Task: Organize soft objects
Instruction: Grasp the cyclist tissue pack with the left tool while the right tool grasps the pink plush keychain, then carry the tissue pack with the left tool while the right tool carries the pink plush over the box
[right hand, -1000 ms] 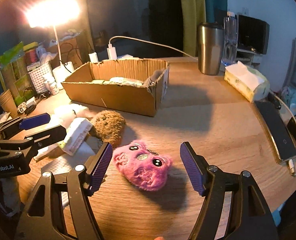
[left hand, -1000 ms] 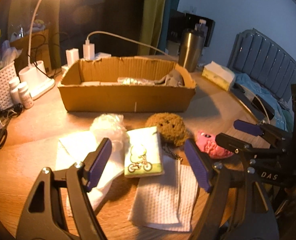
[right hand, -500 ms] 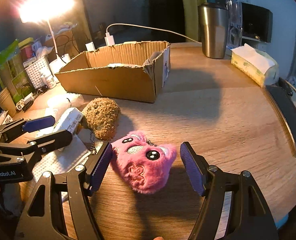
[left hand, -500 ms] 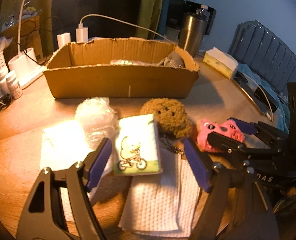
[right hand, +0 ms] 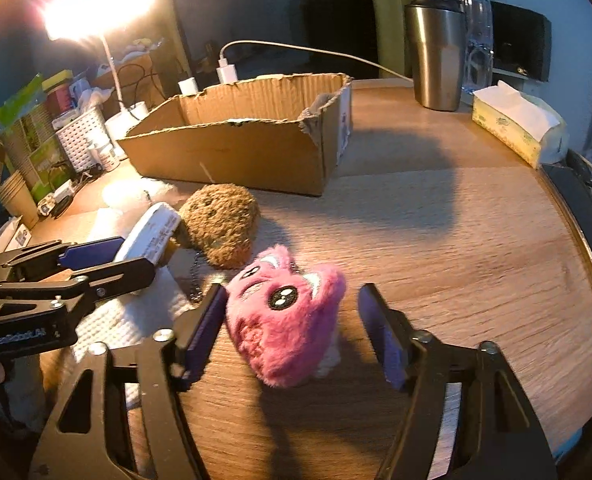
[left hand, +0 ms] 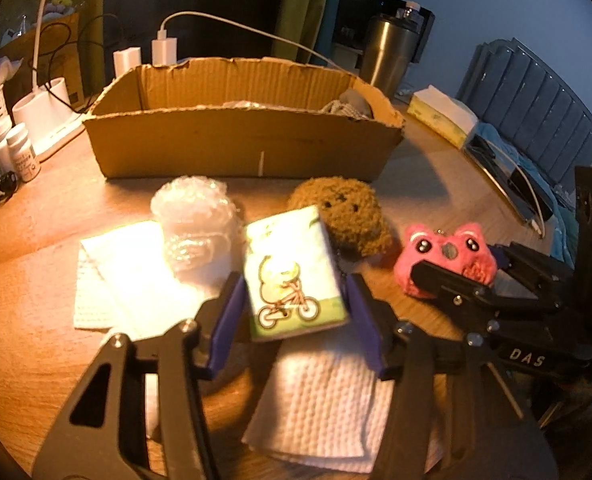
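My left gripper (left hand: 293, 312) is shut on a tissue pack (left hand: 291, 276) printed with a bear on a bicycle, over white paper towels (left hand: 328, 396). My right gripper (right hand: 291, 320) is still open around a pink plush toy (right hand: 285, 312); its left pad touches the toy, the right pad stands apart. A brown fuzzy plush (left hand: 342, 216) and a ball of bubble wrap (left hand: 195, 220) lie just beyond. An open cardboard box (left hand: 243, 148) with soft items inside stands behind them. In the right wrist view the left gripper (right hand: 95, 260) shows at the left, with the tissue pack (right hand: 149, 234) between its fingers.
A steel tumbler (right hand: 436, 54), a tissue box (right hand: 516, 124) and a phone tray (right hand: 584, 216) are at the right. A lamp base (left hand: 43, 116), pill bottles (left hand: 21, 152), a white basket (right hand: 79, 138) and chargers (left hand: 161, 46) are at the left and back.
My left gripper moved forward and closed on the tissue pack. My right gripper moved in around the pink plush and its jaws narrowed; the plush tilted up.
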`<state>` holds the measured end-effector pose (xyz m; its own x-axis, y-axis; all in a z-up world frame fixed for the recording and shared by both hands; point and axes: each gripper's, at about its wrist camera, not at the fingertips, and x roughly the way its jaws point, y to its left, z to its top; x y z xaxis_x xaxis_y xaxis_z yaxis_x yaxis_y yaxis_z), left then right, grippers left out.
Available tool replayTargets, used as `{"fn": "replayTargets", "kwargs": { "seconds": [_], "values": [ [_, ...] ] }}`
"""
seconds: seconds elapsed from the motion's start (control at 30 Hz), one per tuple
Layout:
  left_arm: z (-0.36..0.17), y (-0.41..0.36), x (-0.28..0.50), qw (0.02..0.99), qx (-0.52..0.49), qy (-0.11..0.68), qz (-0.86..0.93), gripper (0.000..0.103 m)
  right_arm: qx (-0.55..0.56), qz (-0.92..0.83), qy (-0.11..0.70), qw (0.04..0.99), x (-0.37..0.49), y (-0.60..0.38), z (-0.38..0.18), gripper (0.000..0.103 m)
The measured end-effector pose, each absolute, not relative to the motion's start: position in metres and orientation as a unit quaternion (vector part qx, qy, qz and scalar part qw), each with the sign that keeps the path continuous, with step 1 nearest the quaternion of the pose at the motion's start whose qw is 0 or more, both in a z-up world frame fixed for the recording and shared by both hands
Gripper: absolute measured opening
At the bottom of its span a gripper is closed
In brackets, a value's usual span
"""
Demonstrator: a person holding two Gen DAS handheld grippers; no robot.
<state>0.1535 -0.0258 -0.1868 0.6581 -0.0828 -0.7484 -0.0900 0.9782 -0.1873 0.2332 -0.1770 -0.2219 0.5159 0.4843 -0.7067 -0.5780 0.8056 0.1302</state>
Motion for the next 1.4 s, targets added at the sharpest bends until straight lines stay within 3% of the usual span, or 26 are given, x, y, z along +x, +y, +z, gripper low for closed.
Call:
{"fn": "replayTargets", "kwargs": {
  "seconds": [0.07, 0.23, 1.4],
  "values": [
    [-0.187, -0.027, 0.153, 0.905, -0.102, 0.412, 0.002, 0.053, -0.061, 0.315, 0.385, 0.866, 0.231, -0.175, -0.221, 0.046],
    [-0.186, -0.028, 0.151, 0.906, -0.108, 0.409, -0.007, 0.051, -0.073, 0.319, 0.378, 0.866, 0.224, -0.168, -0.219, 0.036],
    [-0.094, -0.002, 0.101, 0.964, -0.085, 0.253, -0.013, 0.051, -0.103, 0.308, 0.276, 0.905, 0.196, -0.156, -0.127, 0.036]
  ]
}}
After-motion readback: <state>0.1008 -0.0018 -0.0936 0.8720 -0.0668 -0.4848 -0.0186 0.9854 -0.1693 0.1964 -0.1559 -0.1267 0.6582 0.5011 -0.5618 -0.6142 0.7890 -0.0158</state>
